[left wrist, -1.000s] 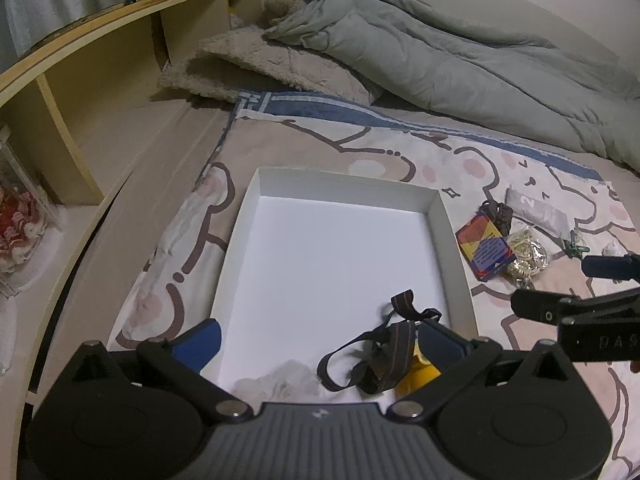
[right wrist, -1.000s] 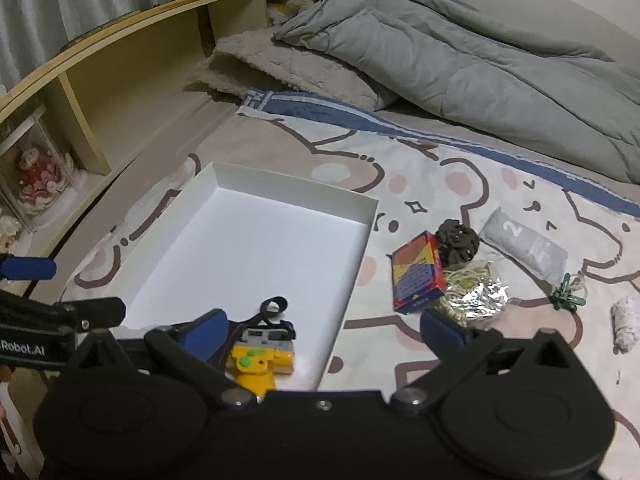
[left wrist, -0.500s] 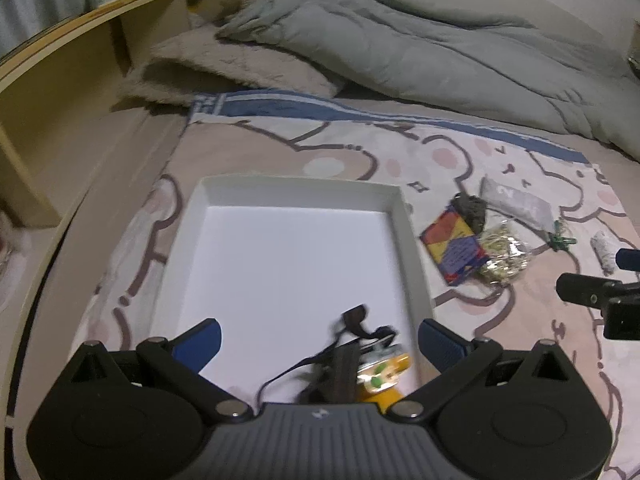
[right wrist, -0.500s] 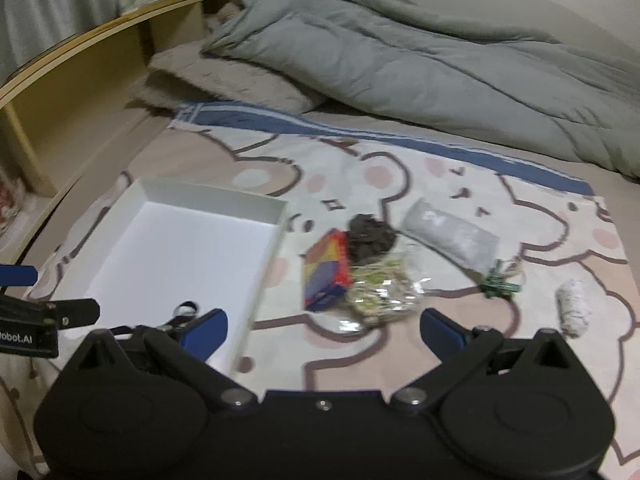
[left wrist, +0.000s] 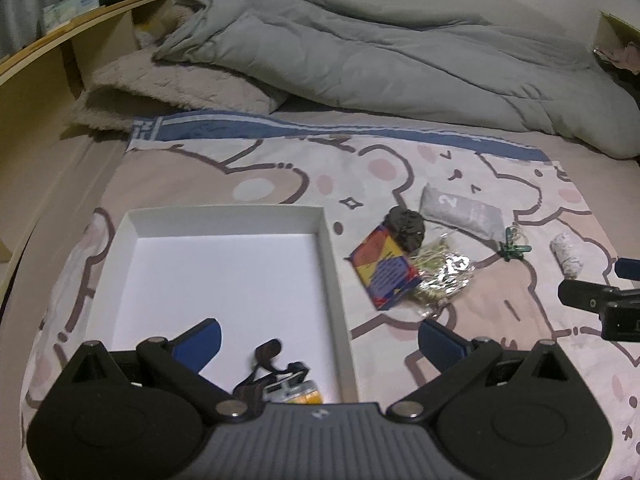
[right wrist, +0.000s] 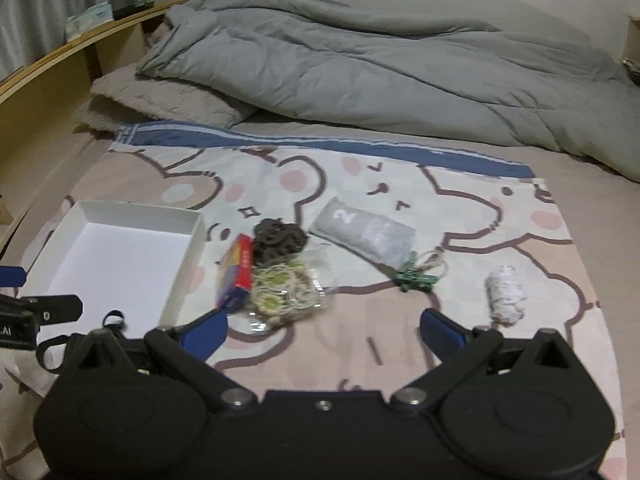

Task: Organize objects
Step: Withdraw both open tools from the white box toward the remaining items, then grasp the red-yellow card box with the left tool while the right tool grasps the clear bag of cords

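A white shallow box (left wrist: 224,216) (right wrist: 136,216) lies on the bear-print blanket. A yellow toy camera with a dark strap (left wrist: 280,384) lies in its near corner. To the right lie a colourful card box (left wrist: 384,272) (right wrist: 236,272), a dark knitted piece (left wrist: 406,224) (right wrist: 280,236), a clear bag of string (left wrist: 444,276) (right wrist: 284,292), a grey pouch (left wrist: 460,212) (right wrist: 364,232), a green clip (left wrist: 512,246) (right wrist: 416,276) and a white roll (left wrist: 566,254) (right wrist: 504,292). My left gripper (left wrist: 320,336) is open and empty above the box's right edge. My right gripper (right wrist: 324,328) is open and empty above the blanket.
A grey duvet (left wrist: 380,52) and a fuzzy pillow (left wrist: 172,88) fill the far side of the bed. A wooden headboard shelf (left wrist: 60,40) runs along the left. The right gripper's side shows in the left wrist view (left wrist: 600,304).
Both grippers have moved right and back from the white box. The toy camera stays in the box. The loose items now sit in front of the right gripper.
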Tool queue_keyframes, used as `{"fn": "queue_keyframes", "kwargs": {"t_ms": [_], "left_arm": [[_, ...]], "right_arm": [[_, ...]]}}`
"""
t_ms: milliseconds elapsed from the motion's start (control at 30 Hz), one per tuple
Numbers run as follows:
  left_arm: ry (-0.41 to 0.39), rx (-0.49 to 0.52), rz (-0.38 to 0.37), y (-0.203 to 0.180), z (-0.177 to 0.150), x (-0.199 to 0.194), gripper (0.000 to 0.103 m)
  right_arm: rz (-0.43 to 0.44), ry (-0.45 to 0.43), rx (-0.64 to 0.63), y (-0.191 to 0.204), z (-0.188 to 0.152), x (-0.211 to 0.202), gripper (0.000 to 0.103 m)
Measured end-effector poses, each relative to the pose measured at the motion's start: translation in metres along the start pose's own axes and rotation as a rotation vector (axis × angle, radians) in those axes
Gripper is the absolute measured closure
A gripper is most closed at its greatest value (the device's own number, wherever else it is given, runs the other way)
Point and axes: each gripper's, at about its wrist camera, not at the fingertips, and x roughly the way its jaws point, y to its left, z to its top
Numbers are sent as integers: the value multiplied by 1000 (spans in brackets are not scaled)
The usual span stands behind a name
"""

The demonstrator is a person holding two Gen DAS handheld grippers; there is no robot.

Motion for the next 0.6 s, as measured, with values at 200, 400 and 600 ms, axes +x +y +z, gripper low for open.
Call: {"fn": "queue_keyframes", "kwargs": {"t_ms": [200, 400, 600], "left_arm": [[-4, 13, -19, -18, 7, 9, 0], [-3, 30, -30, -33, 13, 19, 0], [-23, 61, -32, -46, 17, 29, 0]], "right_arm": [[-27, -2, 39, -25, -2, 1, 0], [-36, -5, 63, -41, -5, 4, 0], [-29, -2, 79, -48, -5, 9, 0]]}}
